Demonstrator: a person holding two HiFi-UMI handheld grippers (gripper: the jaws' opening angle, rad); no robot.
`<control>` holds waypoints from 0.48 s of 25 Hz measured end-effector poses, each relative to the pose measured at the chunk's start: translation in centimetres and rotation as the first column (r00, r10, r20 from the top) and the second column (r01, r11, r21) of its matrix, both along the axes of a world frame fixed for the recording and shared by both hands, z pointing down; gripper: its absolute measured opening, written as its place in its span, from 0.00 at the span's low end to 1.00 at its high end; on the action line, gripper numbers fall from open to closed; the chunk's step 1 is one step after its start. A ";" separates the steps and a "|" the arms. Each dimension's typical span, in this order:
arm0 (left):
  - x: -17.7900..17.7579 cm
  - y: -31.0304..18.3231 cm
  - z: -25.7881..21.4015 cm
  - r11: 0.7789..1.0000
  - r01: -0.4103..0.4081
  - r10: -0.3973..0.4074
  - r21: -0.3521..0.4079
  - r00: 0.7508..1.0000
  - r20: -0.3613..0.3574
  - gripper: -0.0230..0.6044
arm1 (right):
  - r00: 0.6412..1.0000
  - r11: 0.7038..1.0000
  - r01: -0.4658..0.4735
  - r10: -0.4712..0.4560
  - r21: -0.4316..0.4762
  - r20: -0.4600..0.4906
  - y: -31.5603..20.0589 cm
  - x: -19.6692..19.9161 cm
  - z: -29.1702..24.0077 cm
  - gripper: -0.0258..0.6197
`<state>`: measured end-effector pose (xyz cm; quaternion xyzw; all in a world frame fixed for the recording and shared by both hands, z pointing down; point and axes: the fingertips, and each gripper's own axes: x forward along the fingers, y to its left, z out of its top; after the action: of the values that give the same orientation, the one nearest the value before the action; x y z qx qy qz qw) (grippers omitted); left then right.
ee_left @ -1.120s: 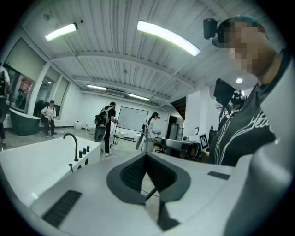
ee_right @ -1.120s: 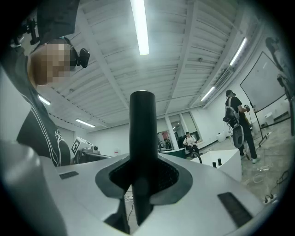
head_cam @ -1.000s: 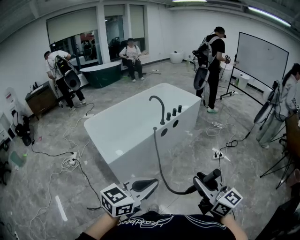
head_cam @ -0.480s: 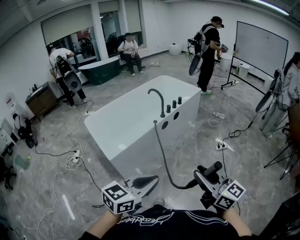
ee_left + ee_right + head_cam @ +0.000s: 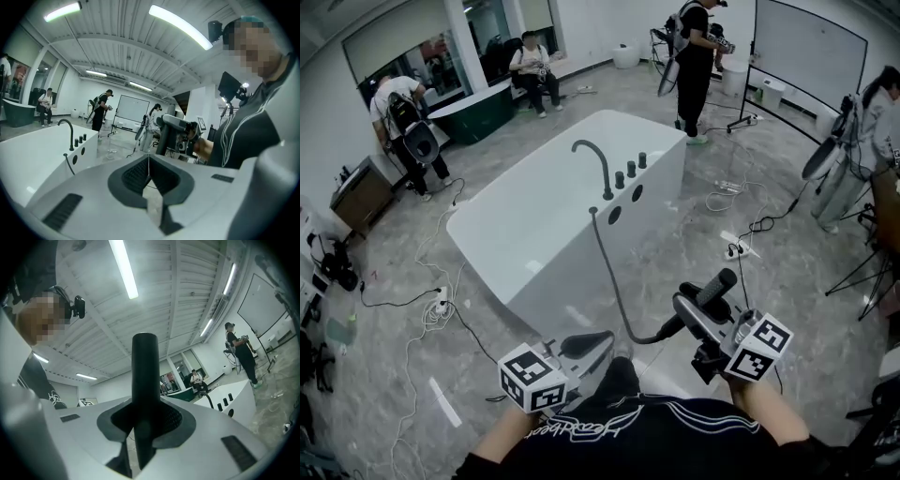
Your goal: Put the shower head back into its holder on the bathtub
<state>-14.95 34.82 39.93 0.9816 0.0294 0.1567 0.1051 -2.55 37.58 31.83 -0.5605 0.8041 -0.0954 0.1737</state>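
Inspection from my remote station: the right gripper (image 5: 692, 311) is clamped on the shower head (image 5: 720, 284), with the dark cylindrical handle standing between its jaws and both pads pressing on it, which the right gripper view confirms (image 5: 144, 380). The shower head is therefore off the bathtub (image 5: 553, 281), held in the air above the floor (image 5: 769, 187), off the tub's near corner and well apart from its rim. Its dark hose (image 5: 614, 281) runs from the handle's lower end in a slack curve up the tub's outer wall to the deck at the tub's near right edge, just below the arched faucet (image 5: 598, 164). Three dark knobs (image 5: 630, 169) stand in a row on that same edge beside the faucet, and two round dark openings (image 5: 614, 214) sit in the wall beneath them; I cannot tell from here which fitting is the holder. The left gripper (image 5: 602, 340) has its jaws pressed together with nothing between them, as its own view shows (image 5: 149, 174), and it hangs low by my body, apart from both the hose and the tub. Around the room I note a whiteboard (image 5: 811, 47) at the far right, several people standing or seated along the far walls, and loose cables (image 5: 412, 300) lying on the floor off the tub's left corner.
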 end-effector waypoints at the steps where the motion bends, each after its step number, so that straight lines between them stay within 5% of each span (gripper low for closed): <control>1: 0.3 -0.3 0.4 1.000 -0.016 0.016 -0.001 1.000 0.007 0.04 | 1.000 1.000 -0.003 0.003 -0.001 0.004 -0.6 0.3 0.0 0.20; 8: 3.5 -7.4 1.9 0.999 -0.024 0.024 0.021 1.000 0.017 0.05 | 0.998 1.000 -0.017 0.016 0.026 0.055 -7.3 3.8 -2.2 0.20; 12: 5.7 -12.6 4.0 0.998 -0.038 0.040 -0.052 0.999 0.031 0.13 | 0.994 0.999 -0.027 0.023 0.036 0.109 -12.6 6.7 -3.9 0.20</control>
<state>-9.26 22.18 43.95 0.9751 0.0509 0.1738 0.1278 4.16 24.96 27.98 -0.5610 0.7881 -0.1085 0.2288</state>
